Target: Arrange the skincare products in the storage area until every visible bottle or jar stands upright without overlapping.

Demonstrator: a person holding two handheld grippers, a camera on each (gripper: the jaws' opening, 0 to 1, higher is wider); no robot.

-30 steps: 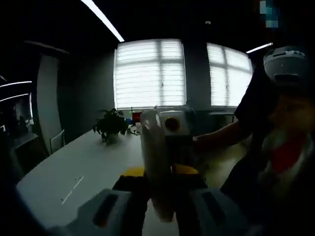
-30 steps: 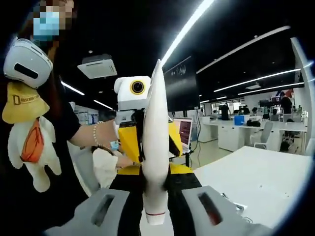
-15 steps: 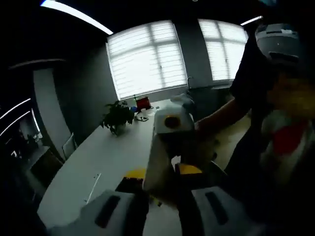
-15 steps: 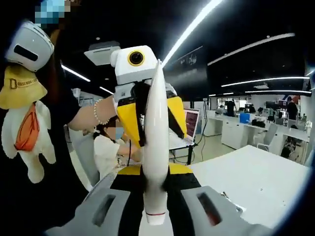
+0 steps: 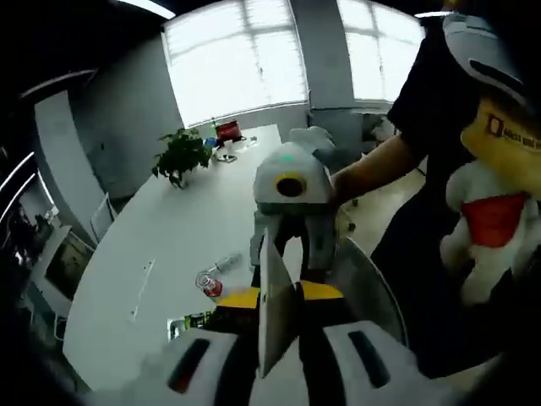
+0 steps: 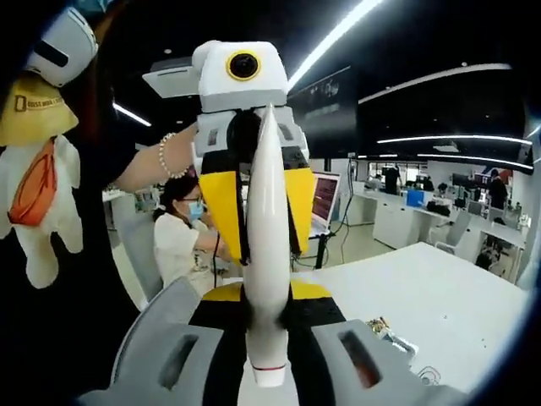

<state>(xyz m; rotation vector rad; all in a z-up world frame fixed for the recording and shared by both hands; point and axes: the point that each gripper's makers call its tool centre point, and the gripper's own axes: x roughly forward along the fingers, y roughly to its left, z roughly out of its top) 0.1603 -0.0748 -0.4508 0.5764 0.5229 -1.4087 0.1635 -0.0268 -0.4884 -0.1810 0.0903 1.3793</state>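
Held aloft: white tube [image 6: 267, 254] pinched between jaws of both right gripper [image 6: 267, 359] and left gripper [image 5: 279, 359], high above worktop [image 5: 169, 262]. Could twist or drop if pulled unevenly.

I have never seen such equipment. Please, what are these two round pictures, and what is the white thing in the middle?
A person holds a hand-held gripper in each hand, with a camera on each. One picture looks along the left hand-held gripper, the other along the right hand-held gripper; they face each other. Both seem to grip one white tube, an end each, in the air. Below lies a white table with a potted plant and small items.
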